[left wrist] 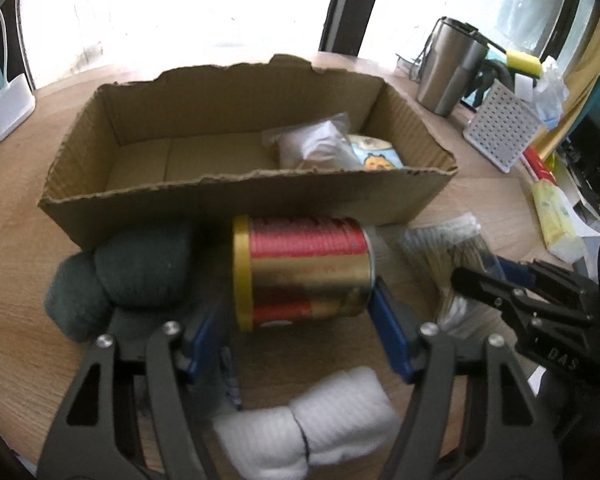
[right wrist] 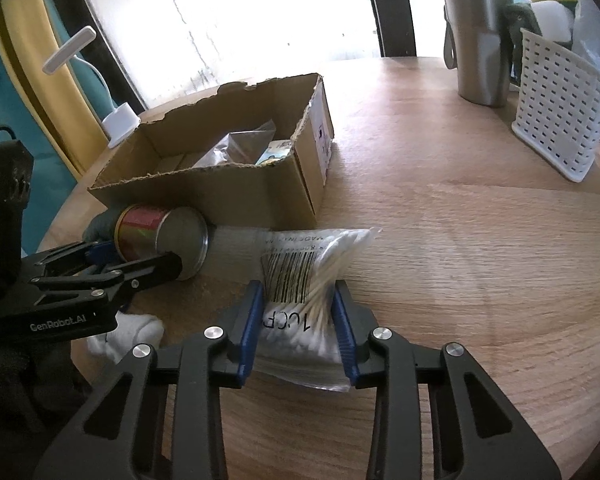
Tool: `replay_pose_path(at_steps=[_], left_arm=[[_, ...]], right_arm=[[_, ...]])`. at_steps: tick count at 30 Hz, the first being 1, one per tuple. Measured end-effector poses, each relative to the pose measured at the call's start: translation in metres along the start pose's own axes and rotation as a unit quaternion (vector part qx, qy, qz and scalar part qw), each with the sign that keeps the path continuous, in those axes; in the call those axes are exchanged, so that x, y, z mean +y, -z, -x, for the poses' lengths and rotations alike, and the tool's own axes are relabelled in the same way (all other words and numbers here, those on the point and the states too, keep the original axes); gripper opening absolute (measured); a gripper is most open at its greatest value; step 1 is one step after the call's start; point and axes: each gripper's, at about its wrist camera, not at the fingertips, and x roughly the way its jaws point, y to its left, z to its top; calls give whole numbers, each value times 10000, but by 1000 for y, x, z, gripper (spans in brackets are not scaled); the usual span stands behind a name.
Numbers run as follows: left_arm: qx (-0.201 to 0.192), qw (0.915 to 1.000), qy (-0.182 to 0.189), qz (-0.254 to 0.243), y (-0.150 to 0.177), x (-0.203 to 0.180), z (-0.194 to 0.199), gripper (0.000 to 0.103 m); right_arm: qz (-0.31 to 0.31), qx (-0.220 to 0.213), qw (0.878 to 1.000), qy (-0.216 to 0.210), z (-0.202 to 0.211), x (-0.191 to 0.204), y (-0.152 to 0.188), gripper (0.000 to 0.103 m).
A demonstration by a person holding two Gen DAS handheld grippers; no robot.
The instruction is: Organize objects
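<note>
L gripper jaws clamp can; R gripper jaws squeeze swab bag. Lift straight, clear box near wall, upper frame.

Round light-oak wooden tabletop under and ahead of the fingers. Beyond the fingertips, overexposed bright window panes split by a dark vertical frame post. Yellow-and-teal curtain far left of fingers

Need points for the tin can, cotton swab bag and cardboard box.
tin can (left wrist: 308,268): left wrist view, on its gold and red side wall.
cotton swab bag (right wrist: 300,300): right wrist view, on its label below the barcode.
cardboard box (left wrist: 236,204): left wrist view, on its near wall.
</note>
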Motion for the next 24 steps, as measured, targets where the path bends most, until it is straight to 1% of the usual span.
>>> replay_pose_path(at_steps=[9, 14, 24], left_arm=[[-248, 9993, 239, -131, 3, 0, 17, 67], [-245, 9991, 320, -135, 7, 2, 20, 66], [-495, 9977, 434, -187, 4, 2, 44, 65]], right_arm=[[92, -164, 9998, 79, 15, 12, -5, 35], [136, -205, 9996, 99, 19, 19, -5, 35], [209, -331, 9992, 126, 32, 28, -9, 35]])
